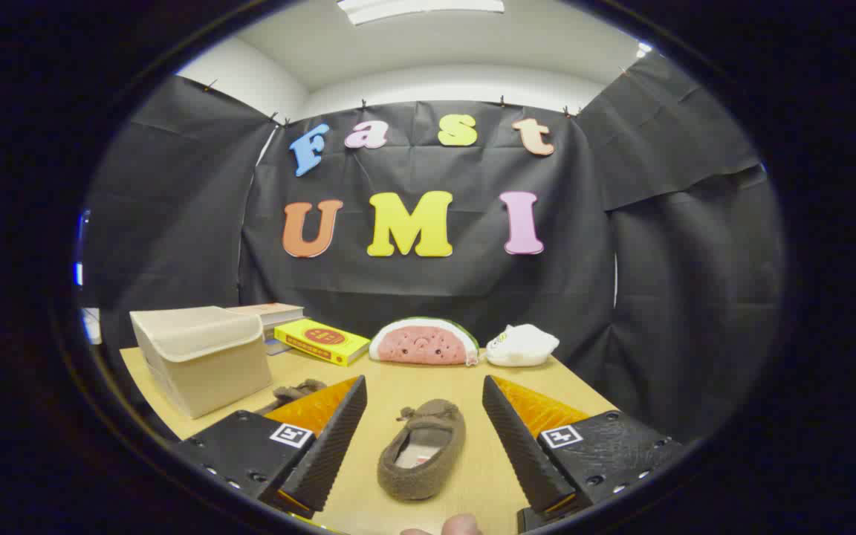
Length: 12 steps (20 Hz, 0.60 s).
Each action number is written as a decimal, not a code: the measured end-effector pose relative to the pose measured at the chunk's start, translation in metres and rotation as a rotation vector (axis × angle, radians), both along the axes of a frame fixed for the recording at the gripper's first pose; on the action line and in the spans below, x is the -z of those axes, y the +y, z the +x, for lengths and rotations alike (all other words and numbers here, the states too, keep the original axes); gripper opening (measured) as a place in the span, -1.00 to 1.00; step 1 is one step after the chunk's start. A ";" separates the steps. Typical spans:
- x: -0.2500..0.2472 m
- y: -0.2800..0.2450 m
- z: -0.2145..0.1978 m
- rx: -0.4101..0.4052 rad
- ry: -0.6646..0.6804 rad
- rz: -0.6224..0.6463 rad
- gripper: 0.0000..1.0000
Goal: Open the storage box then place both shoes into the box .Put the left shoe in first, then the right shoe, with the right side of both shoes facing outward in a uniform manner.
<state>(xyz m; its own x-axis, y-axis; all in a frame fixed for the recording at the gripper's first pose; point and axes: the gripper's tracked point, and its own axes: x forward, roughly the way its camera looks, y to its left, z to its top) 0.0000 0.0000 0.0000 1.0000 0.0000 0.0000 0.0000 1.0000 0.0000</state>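
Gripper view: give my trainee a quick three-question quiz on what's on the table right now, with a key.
1. True or false: the lid of the storage box is already open.
2. Where is the brown shoe relative to the gripper?
A. Between the open fingers
B. Inside the box
C. On the yellow book
3. Fill in: the second shoe peeks out between the left finger and the ____.

Key
1. False; the lid is still down.
2. A; neither finger touches it.
3. storage box. Beyond lie a yellow book, a watermelon plush and a white plush.
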 end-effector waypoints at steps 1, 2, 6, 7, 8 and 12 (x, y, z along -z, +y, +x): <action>0.000 -0.001 -0.002 -0.003 -0.001 0.002 0.91; -0.001 -0.001 -0.003 -0.003 -0.005 0.004 0.90; -0.010 -0.002 -0.008 0.002 -0.024 -0.004 0.91; -0.011 -0.004 -0.008 0.007 -0.030 -0.001 0.91; -0.014 -0.006 -0.010 0.017 -0.036 0.008 0.90; -0.020 -0.015 -0.013 0.056 -0.046 0.025 0.90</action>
<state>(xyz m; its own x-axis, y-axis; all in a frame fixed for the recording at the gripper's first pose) -0.0131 -0.0151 0.0203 0.9974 -0.0567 0.0453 0.0555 0.9981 0.0267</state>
